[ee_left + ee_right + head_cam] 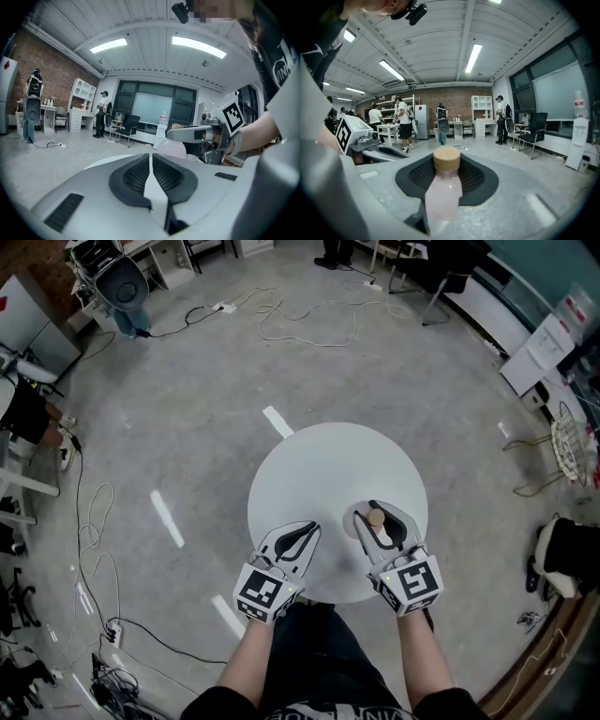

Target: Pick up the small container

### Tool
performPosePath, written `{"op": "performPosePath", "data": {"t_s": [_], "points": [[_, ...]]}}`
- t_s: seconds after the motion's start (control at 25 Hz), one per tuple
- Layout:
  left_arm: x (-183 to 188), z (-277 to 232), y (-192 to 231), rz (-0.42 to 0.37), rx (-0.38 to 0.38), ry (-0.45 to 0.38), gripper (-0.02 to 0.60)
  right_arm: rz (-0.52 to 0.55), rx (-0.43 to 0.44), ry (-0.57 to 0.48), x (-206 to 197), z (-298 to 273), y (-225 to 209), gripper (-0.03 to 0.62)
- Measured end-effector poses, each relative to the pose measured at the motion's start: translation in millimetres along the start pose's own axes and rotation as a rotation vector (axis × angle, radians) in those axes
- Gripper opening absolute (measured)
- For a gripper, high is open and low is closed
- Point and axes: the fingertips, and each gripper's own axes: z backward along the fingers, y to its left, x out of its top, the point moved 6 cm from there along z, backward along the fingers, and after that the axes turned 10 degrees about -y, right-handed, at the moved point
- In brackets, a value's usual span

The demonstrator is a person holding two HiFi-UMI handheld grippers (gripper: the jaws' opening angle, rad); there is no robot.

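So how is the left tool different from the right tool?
The right tool grips the small container; the left tool is shut on nothing. The right tool reaches farther over the round table than the left tool. Both carry a marker cube.

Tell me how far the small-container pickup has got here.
Done: the right claw is shut on the small container, a pale pink bottle with a wooden cap. In hand: holding it upright over the white table. Left: raising it clear; whether it already is cannot be told. The left claw is shut, empty.
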Motion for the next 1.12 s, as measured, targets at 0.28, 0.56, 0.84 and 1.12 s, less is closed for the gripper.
{"op": "performPosePath", "data": {"t_s": [0.28,0.56,0.84,1.12], "points": [[12.1,0.0,-5.9,0.002,-0.009,-0.002,0.025,0.001,0.002,0.006,16.8,6.1,-2.9,0.132],[26.5,-7.0,-17.9,-0.008,-0.045,-0.005,0.025,0.006,-0.009,0.011,34.1,16.5,-10.1,0.132],[40.0,-8.9,-27.6,-0.001,-0.069,-0.016,0.025,0.007,-0.014,-0.008,54.1,25.5,-14.0,0.132],[49.3,-5.8,-27.0,0.017,-0.079,-0.026,0.025,-0.028,-0.008,-0.015,68.6,25.0,-13.6,0.132]]}}
